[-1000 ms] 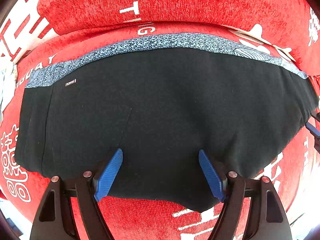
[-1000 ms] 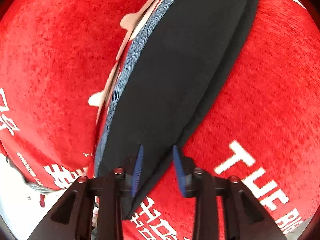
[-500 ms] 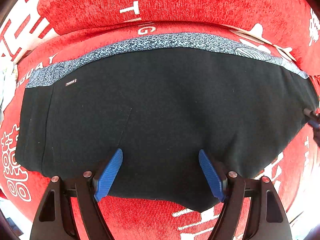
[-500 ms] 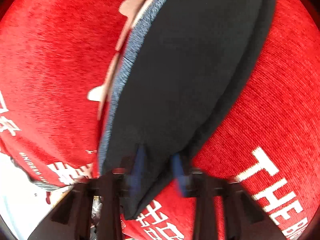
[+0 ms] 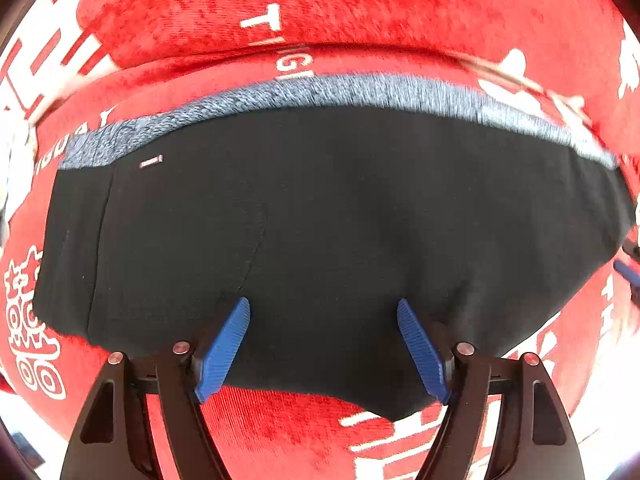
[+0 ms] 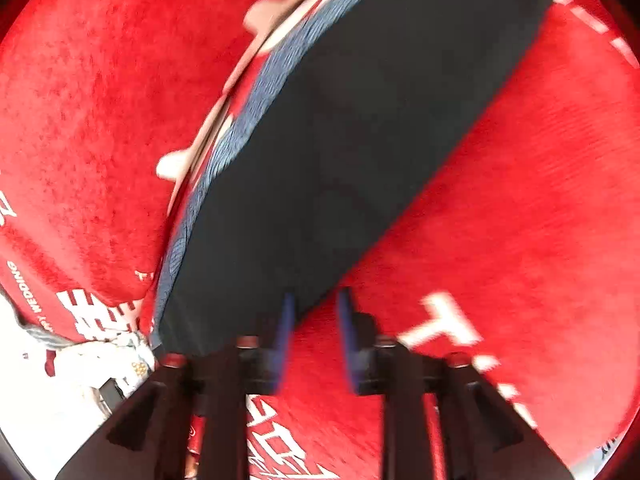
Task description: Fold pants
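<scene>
The black pants [image 5: 320, 220] lie folded flat on a red blanket, with a blue-grey patterned band [image 5: 360, 92] along their far edge. My left gripper [image 5: 323, 320] is open, its blue pads spread wide over the near edge of the pants. In the right wrist view the pants [image 6: 340, 152] run diagonally up to the right. My right gripper [image 6: 314, 312] is open by a narrow gap and holds nothing. It sits just off the pants' near corner, over bare red blanket. Its blue pad also shows at the right edge of the left wrist view [image 5: 628, 272].
The red blanket [image 5: 360, 8] with white lettering covers the whole surface under the pants and rises in a fold behind them. White cloth and small clutter [image 6: 100, 364] lie past the blanket's edge at the lower left of the right wrist view.
My right gripper has let go of the pants' end and drawn back and to the right, off the cloth. The left gripper has stayed open in place.
</scene>
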A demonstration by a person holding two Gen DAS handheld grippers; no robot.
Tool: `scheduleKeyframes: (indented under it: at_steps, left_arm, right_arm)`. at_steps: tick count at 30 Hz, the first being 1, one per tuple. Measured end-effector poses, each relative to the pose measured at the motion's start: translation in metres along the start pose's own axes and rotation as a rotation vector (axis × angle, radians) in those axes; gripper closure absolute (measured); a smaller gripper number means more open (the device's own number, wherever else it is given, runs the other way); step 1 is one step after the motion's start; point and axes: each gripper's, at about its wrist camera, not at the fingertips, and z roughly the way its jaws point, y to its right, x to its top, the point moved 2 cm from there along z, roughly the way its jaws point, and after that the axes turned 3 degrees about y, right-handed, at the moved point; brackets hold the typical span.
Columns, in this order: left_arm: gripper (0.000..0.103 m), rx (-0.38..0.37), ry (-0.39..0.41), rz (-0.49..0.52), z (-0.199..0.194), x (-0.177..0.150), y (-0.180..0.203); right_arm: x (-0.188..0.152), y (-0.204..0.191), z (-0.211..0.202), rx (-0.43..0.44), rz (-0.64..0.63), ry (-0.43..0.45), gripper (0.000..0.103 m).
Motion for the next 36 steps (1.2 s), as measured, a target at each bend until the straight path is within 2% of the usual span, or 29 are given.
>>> scheduleKeyframes:
  at_steps: [1,2,7,8,9,10,11,13,14,15,17,19,20,21,24,26,27,29,31,32,33,34,36]
  left_arm:
    - [0.025,0.002,0.012,-0.004,-0.005,0.003,0.000]
    - [0.025,0.013,0.031,0.010,-0.011,0.009,0.004]
    - [0.025,0.040,0.065,0.066,-0.013,0.032,0.029]
    - [0.025,0.046,0.061,0.070,-0.008,0.036,0.034]
    - [0.025,0.051,0.051,0.069,-0.002,0.039,0.041]
    - [0.025,0.051,0.040,0.065,0.004,0.040,0.045]
    - [0.025,0.052,0.023,0.058,0.013,0.040,0.051]
    - [0.024,0.070,0.006,0.051,0.025,0.035,0.054]
    - [0.022,0.079,0.041,0.042,0.025,0.033,0.054]
    - [0.022,0.082,0.043,0.043,0.025,0.033,0.054]
    - [0.022,0.081,0.020,0.040,0.023,0.034,0.052]
    - [0.022,0.086,-0.011,0.038,0.022,0.038,0.053]
    - [0.022,0.089,-0.017,0.041,0.017,0.042,0.054]
    - [0.022,0.083,0.000,0.042,0.012,0.046,0.055]
    - [0.022,0.076,0.057,0.051,-0.001,0.067,0.063]
    - [0.022,0.068,0.068,0.044,0.001,0.080,0.068]
    - [0.022,0.072,0.068,0.046,0.004,0.083,0.069]
    - [0.022,0.084,0.056,0.049,0.012,0.084,0.070]
    - [0.022,0.087,0.029,0.051,0.023,0.082,0.073]
    - [0.022,0.092,0.015,0.053,0.028,0.079,0.073]
    - [0.022,0.098,-0.001,0.056,0.033,0.073,0.073]
    - [0.022,0.097,-0.004,0.057,0.035,0.068,0.072]
    - [0.022,0.090,0.020,0.055,0.033,0.063,0.071]
  right_arm:
    - [0.012,0.010,-0.015,-0.029,0.008,0.052,0.055]
    - [0.019,0.016,-0.023,-0.048,0.018,0.079,0.053]
    - [0.075,0.078,-0.050,-0.084,0.199,0.188,0.053]
    - [0.087,0.088,-0.049,-0.086,0.231,0.199,0.057]
    - [0.094,0.094,-0.047,-0.083,0.244,0.196,0.088]
    - [0.100,0.096,-0.043,-0.077,0.250,0.187,0.099]
    - [0.106,0.092,-0.040,-0.070,0.230,0.182,0.098]
    - [0.117,0.077,-0.034,-0.131,0.104,0.180,0.099]
    - [0.121,0.075,-0.028,-0.181,0.051,0.171,0.099]
    - [0.123,0.079,-0.027,-0.176,0.064,0.174,0.098]
    - [0.121,0.087,-0.034,-0.169,0.111,0.202,0.097]
    - [0.117,0.089,-0.043,-0.210,0.120,0.207,0.083]
    - [0.112,0.086,-0.051,-0.258,0.116,0.205,0.079]
    - [0.109,0.081,-0.057,-0.273,0.095,0.210,0.078]
    - [0.108,0.055,-0.063,-0.243,-0.024,0.214,0.078]
    - [0.111,0.056,-0.060,-0.234,0.026,0.219,0.066]
    - [0.113,0.063,-0.059,-0.236,0.075,0.221,0.051]
    - [0.115,0.077,-0.054,-0.219,0.154,0.220,0.048]
    - [0.118,0.084,-0.049,-0.207,0.172,0.213,0.048]
    - [0.119,0.086,-0.044,-0.189,0.174,0.204,0.050]
    - [0.120,0.087,-0.044,-0.176,0.176,0.196,0.065]
    - [0.120,0.088,-0.041,-0.178,0.179,0.186,0.086]
    - [0.116,0.090,-0.047,-0.167,0.181,0.199,0.092]
